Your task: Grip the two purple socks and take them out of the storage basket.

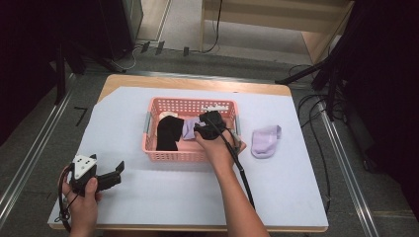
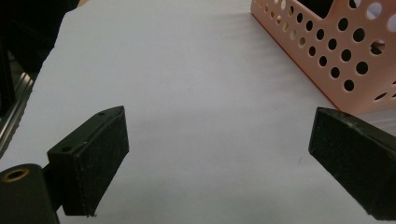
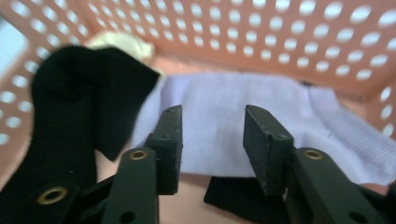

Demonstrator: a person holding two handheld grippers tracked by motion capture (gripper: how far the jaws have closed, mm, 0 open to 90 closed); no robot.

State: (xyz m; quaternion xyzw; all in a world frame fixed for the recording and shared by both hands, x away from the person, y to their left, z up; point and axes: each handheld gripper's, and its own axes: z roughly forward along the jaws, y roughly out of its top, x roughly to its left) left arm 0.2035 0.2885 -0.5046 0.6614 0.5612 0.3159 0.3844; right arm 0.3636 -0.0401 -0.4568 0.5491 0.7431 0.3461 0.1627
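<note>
A pink perforated basket (image 1: 173, 155) stands mid-table and holds a black sock (image 1: 169, 132), a lilac sock (image 1: 189, 129) and something cream at the back. My right gripper (image 1: 205, 123) reaches down into the basket. In the right gripper view its jaws (image 3: 212, 126) stand apart just above the lilac sock (image 3: 224, 98), with nothing pinched between them; the black sock (image 3: 74, 102) lies to their left. A second lilac sock (image 1: 265, 141) lies on the table right of the basket. My left gripper (image 1: 120, 173) rests open at the front left, over bare white cover (image 2: 224, 154).
A white sheet (image 1: 148, 197) covers the wooden table. The basket's corner (image 2: 336, 56) is close on the right in the left gripper view. A cable (image 1: 242, 173) trails along the right forearm. Dark stands and cables surround the table on the floor.
</note>
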